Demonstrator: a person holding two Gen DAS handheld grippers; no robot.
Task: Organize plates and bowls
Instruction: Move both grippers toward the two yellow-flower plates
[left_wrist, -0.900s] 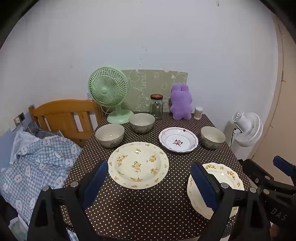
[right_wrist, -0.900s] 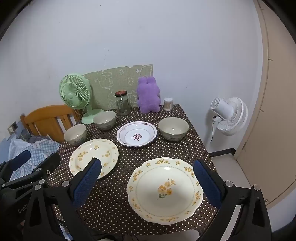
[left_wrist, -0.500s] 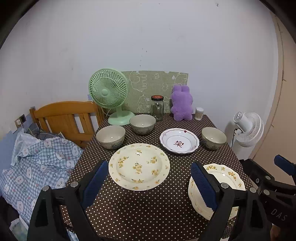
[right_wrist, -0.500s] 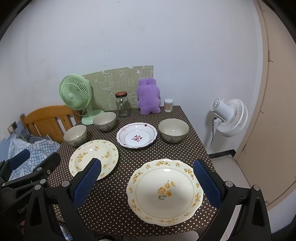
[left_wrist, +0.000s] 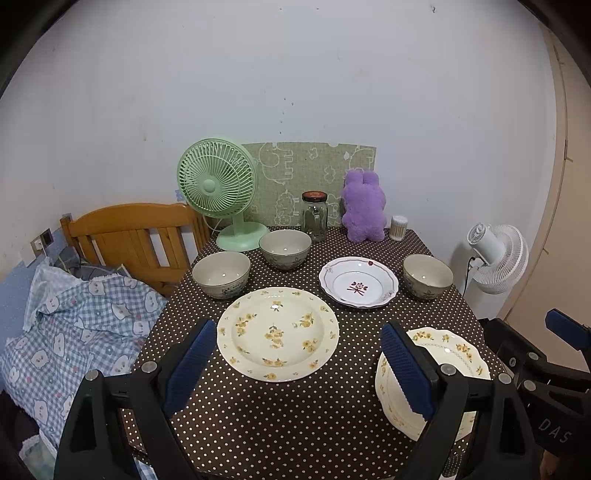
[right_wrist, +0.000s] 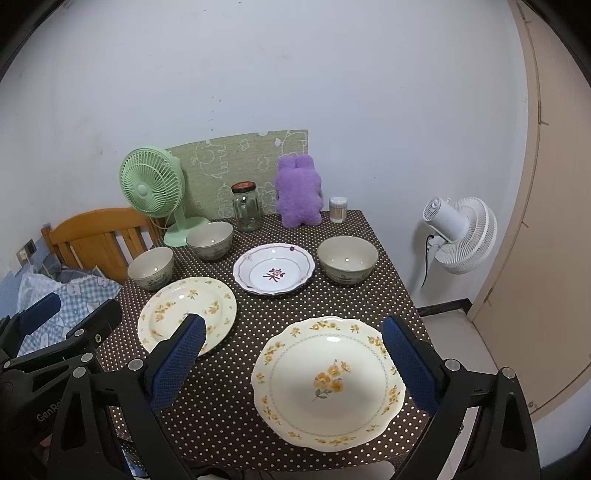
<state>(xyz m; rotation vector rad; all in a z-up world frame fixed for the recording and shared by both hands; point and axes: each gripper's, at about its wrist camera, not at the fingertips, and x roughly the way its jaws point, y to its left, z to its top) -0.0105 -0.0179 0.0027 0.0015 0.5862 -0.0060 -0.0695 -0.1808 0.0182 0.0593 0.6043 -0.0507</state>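
Both the left gripper (left_wrist: 295, 365) and right gripper (right_wrist: 295, 360) hang wide open, empty, above the table (right_wrist: 236, 398) holding 3 plates and 3 bowls.

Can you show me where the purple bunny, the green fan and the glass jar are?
purple plush bunny (right_wrist: 298, 195), right wrist view, on its fluffy back.
green table fan (left_wrist: 216, 177), left wrist view, on the grille's hub.
glass jar (right_wrist: 246, 210), right wrist view, on its clear body.

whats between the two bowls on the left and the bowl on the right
The white plate with the red motif lies between the left bowls and the right bowl; around it is only dotted tablecloth. The right wrist view shows it best.
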